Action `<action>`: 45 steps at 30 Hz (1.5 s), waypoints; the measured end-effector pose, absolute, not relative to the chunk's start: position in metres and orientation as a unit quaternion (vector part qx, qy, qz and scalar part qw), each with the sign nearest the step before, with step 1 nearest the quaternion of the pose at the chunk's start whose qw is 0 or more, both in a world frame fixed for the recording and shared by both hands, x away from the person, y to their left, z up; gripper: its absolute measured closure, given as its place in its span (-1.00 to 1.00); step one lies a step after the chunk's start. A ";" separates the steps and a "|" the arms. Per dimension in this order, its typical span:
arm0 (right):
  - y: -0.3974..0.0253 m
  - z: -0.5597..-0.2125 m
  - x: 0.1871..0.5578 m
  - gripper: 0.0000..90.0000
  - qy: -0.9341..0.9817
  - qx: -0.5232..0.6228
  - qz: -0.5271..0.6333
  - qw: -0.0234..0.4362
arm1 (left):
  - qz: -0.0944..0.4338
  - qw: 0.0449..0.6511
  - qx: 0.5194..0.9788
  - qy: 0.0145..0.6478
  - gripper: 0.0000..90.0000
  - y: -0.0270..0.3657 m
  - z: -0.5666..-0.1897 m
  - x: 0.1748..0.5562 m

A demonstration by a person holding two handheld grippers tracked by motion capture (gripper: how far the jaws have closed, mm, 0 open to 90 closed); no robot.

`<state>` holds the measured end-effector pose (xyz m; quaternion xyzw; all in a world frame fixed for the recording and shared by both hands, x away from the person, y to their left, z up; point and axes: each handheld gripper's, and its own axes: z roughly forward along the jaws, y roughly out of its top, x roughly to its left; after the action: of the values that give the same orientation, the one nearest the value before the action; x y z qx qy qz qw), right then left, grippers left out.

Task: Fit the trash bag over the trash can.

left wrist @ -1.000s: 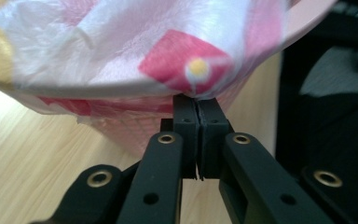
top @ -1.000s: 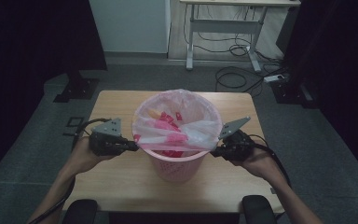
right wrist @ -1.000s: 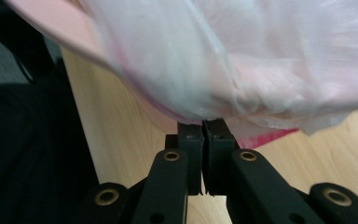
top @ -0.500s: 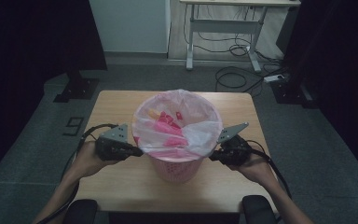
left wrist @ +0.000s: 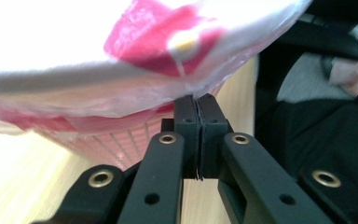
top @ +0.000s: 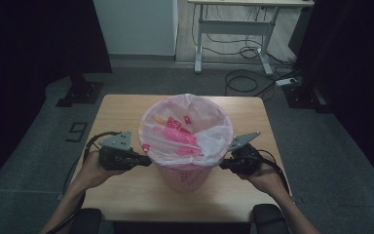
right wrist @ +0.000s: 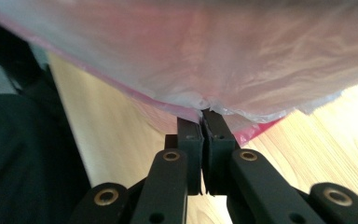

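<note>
The bag liner (top: 190, 134) is sitting in the pink basket (top: 185, 178) at the middle of the table (top: 253, 114), its translucent edge folded out over the rim, pink and red scraps (top: 177, 129) lying inside. You're pinching the liner's overhang on both sides. Your left gripper (top: 143, 160) is pressing in at the basket's left side; in the left gripper view its jaws are standing fully together with a thin fold of plastic (left wrist: 135, 100) caught at the tips. Your right gripper (top: 225, 165) is doing the same on the right side, jaws closed tight on the film's hem (right wrist: 205, 103), nothing else between them.

Progress, as a judgement: the grasp on both edges is done, the bag is looking full enough, but it's sitting deep in the basket with the overhang draped over the rim. Lifting the liner off the rim, gathering the mouth and pulling it out are all left.

The table is a light wood top, bare apart from the basket. Around it you're working over grey carpet, with dark curtains (top: 39, 44) at both sides, a white desk frame (top: 233, 27) at the back and loose cables (top: 246, 80) on the floor beneath it.
</note>
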<state>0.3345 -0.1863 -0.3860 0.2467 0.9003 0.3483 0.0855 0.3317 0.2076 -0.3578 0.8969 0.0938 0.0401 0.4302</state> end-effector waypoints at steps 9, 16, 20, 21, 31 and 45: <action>-0.186 -0.390 0.335 0.94 0.902 0.257 0.331 0.102 | 0.047 0.365 0.920 0.135 1.00 0.206 -0.393 0.347; -0.205 -0.402 0.353 0.94 0.886 0.300 0.340 0.099 | 0.055 0.385 0.905 0.174 1.00 0.220 -0.400 0.358; -0.204 -0.407 0.374 0.93 0.878 0.317 0.340 0.114 | 0.059 0.395 0.891 0.217 0.98 0.218 -0.413 0.378; -0.204 -0.407 0.374 0.93 0.878 0.317 0.340 0.114 | 0.059 0.395 0.891 0.217 0.91 0.218 -0.413 0.378; -0.219 -0.401 0.371 -0.21 0.877 0.293 0.378 0.040 | 0.046 0.443 0.862 0.241 -0.23 0.231 -0.430 0.366; -0.236 -0.344 0.357 -0.33 0.869 0.273 0.407 0.068 | 0.026 0.431 0.847 0.311 -0.59 0.238 -0.503 0.361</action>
<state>0.3568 -0.2356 -0.3437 0.2731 0.8688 0.4074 0.0680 0.3611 0.2378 -0.5034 0.8466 0.3109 0.0257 0.4313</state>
